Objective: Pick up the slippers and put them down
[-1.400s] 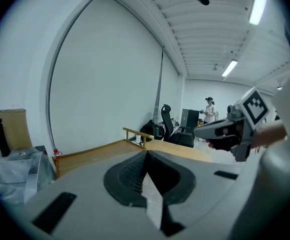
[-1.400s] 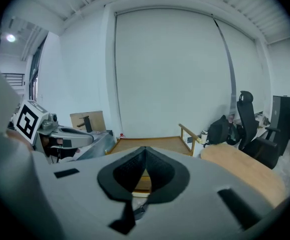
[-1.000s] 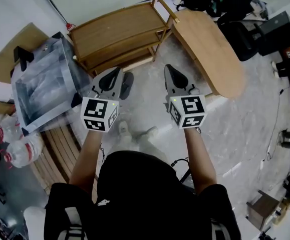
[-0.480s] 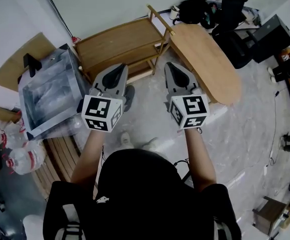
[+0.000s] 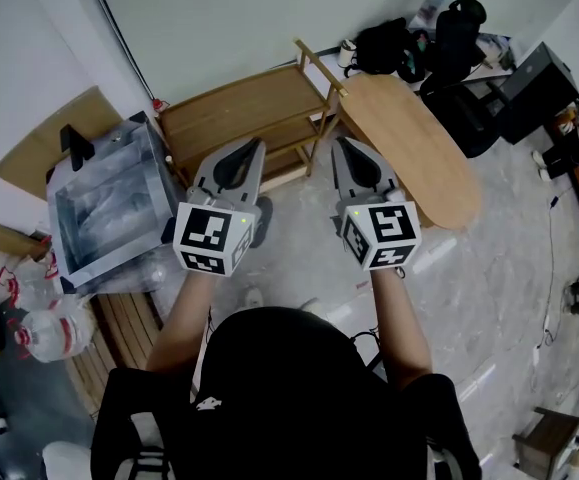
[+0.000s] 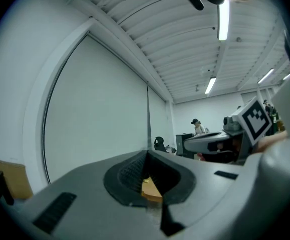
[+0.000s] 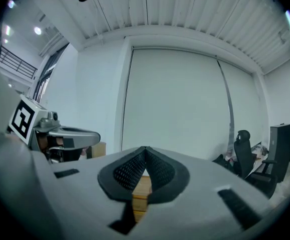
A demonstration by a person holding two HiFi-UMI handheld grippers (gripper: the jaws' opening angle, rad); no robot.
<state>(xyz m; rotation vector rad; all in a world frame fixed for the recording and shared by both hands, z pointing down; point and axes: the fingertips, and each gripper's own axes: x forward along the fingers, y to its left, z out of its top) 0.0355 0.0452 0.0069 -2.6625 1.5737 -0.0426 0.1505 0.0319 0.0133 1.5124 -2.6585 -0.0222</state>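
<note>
Noting left tool (image 5: 256, 145) and right tool (image 5: 341, 144) clenched, empty, pointing level. Dark slipper (image 5: 261, 222) lies on floor (image 5: 304, 213) beneath left tool; left hand nearer.

Head camera: overhead, steeply down. Left claw (image 6: 146, 151) and right claw (image 7: 145, 148) cameras: level, close behind tips, facing white wall (image 7: 175, 99), glimpsing each other.
</note>
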